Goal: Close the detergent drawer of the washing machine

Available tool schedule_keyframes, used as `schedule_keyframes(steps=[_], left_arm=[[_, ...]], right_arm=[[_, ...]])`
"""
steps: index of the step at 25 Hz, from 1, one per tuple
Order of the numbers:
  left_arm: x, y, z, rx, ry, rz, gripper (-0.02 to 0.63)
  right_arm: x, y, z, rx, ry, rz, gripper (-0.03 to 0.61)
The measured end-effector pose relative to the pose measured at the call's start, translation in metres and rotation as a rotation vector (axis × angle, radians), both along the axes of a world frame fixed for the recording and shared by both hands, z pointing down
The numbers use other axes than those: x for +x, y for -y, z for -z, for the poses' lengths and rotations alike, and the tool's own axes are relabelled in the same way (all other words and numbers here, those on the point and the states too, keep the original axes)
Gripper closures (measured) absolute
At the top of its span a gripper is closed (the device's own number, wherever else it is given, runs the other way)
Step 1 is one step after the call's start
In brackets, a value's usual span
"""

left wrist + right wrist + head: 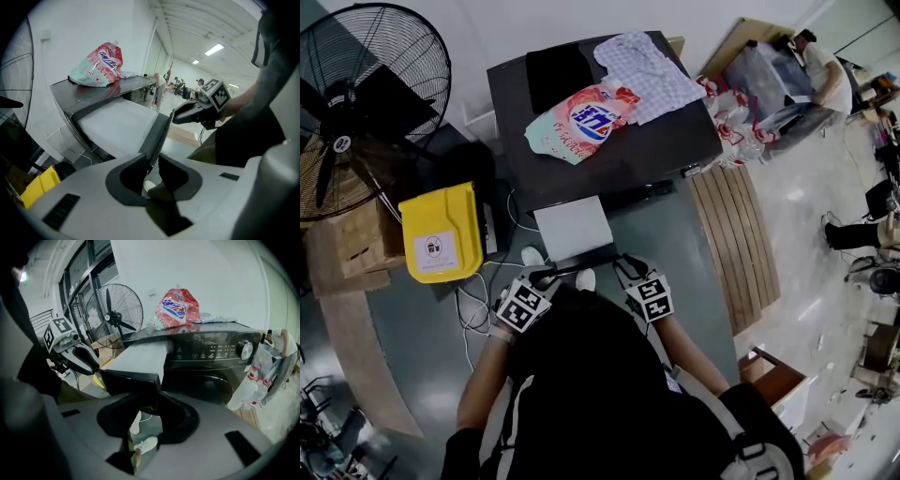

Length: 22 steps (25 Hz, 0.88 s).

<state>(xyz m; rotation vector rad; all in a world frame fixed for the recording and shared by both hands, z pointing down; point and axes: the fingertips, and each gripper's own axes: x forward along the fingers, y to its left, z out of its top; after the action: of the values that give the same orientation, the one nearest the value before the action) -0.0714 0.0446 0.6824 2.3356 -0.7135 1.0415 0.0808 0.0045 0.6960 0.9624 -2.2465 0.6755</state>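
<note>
- Detergent drawer [572, 228] stood pulled out on the near side of the washing machine [675, 141] — not yet closed.
- Left gripper [150, 164] pinched the front panel [158, 133] at its left end; right gripper [150, 401] pinched the right end.

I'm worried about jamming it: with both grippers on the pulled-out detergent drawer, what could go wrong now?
The left gripper and right gripper pinch opposite ends of the drawer front; uneven pushing could skew and jam it. The jaws wrap that front, so they may get trapped against the washing machine as it closes.
</note>
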Motion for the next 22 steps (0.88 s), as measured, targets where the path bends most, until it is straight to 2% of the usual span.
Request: schedule_keyframes(steps=[7, 11, 22], left_arm=[[-0.007, 0.018, 0.001, -0.002, 0.001, 0.004, 0.535], [-0.013, 0.038, 0.003, 0.025, -0.017, 0.016, 0.534], [-0.034, 0.086, 0.006, -0.003, -0.012, 0.029, 0.531]], right_arm=[[-0.008, 0.018, 0.001, 0.007, 0.004, -0.003, 0.446], [-0.015, 0.036, 0.002, 0.011, 0.008, -0.014, 0.446], [-0.036, 0.085, 0.007, 0.021, 0.014, -0.032, 0.446]])
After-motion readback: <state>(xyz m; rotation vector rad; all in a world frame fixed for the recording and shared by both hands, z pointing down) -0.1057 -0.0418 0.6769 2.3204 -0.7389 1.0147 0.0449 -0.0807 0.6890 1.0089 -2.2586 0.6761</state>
